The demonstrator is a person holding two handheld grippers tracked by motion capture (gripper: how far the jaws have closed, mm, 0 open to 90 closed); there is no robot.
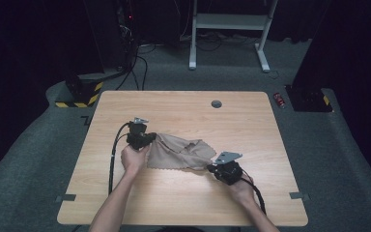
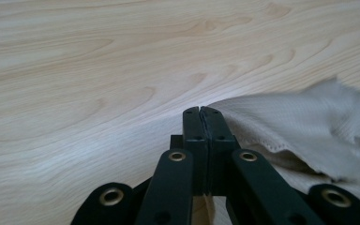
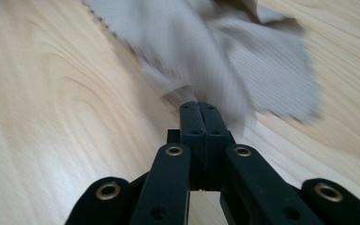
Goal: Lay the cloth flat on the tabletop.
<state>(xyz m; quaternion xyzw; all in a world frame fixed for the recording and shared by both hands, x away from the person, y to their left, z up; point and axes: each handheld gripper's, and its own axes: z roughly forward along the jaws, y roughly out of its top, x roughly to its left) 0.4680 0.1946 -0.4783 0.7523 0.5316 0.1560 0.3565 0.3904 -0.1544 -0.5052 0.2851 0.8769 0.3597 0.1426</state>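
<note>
Your left tongs (image 2: 200, 110) have their jaws pressed together, and the edge of the beige cloth (image 2: 309, 126) runs right up against their tips; the cloth's corner seems pinched there, with fabric spreading off to one side of the jaws and bare wood on the other. In the high view those same tongs (image 1: 150, 139) sit at the cloth's (image 1: 181, 152) left end, with your left hand (image 1: 134, 159) wrapped around the body just behind them and the cable looping back along your forearm.

Your right tongs (image 3: 200, 107) are also closed, jaws meeting flat, and the cloth (image 3: 243, 51) starts directly at their tips and fans away ahead of them, blurred in that view. Whether fabric is actually caught between those jaws you cannot tell from the blur, though it reaches right to the tips. From above, these tongs (image 1: 211, 168) touch the cloth's lower right corner, your right hand (image 1: 241, 188) behind them and the grey plate on top.

Between the two tongs the cloth lies rumpled on the wooden table (image 1: 183, 203), partly bunched with folds near its middle. Farther out, beyond the cloth, a small round grey cap (image 1: 216, 103) sits in the tabletop near the far edge
</note>
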